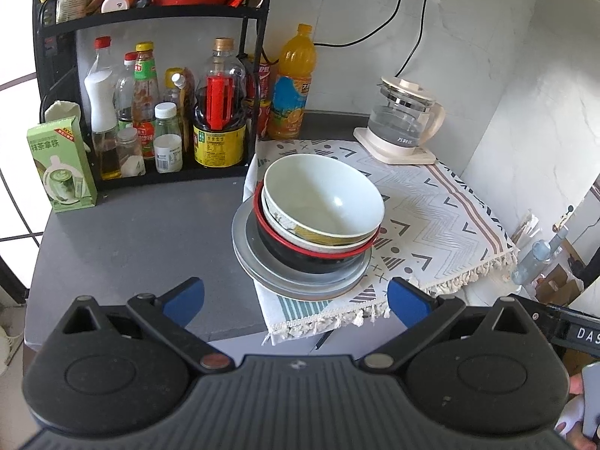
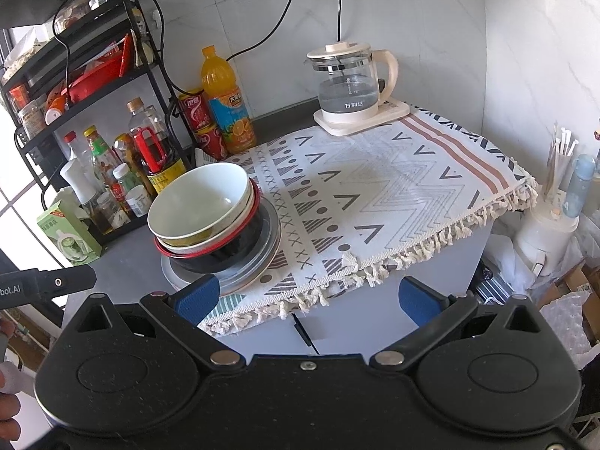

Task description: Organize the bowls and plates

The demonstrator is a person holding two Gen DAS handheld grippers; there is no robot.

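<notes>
**Left wrist view.** Left gripper (image 1: 296,300): jaws spread wide, nothing between them, held short of the counter's near edge. Directly ahead stood one nested stack: white bowl (image 1: 326,198) uppermost, a second pale bowl under it, both seated in a black bowl with a red rim (image 1: 311,258), all on grey plates (image 1: 300,281). The stack sat at the left margin of the patterned cloth (image 1: 431,217), its plates overhanging onto the grey counter (image 1: 131,232). The ware already lay gathered by size; whether this was the sorted result or a pile awaiting separation could not be settled. Handling note: the top bowl leaned slightly, so any grip would best take one rim squarely and lift straight up, without dragging the bowl beneath. Obstacles: condiment rack (image 1: 157,112) just left of the stack, orange drink bottle (image 1: 292,82) behind it, green carton (image 1: 60,165) farther left.

**Right wrist view.** Right gripper (image 2: 307,300): likewise spread and empty, hovering off the counter's front edge, its left finger (image 2: 198,296) overlapping the plates in this view; contact could not be judged. The stack lay at the cloth's left end; the rest of the cloth was open. Glass kettle (image 2: 348,86) on its base stood at the far corner, cord trailing up the wall. The cloth's fringe (image 2: 412,251) hung over the edge and could snag.
</notes>
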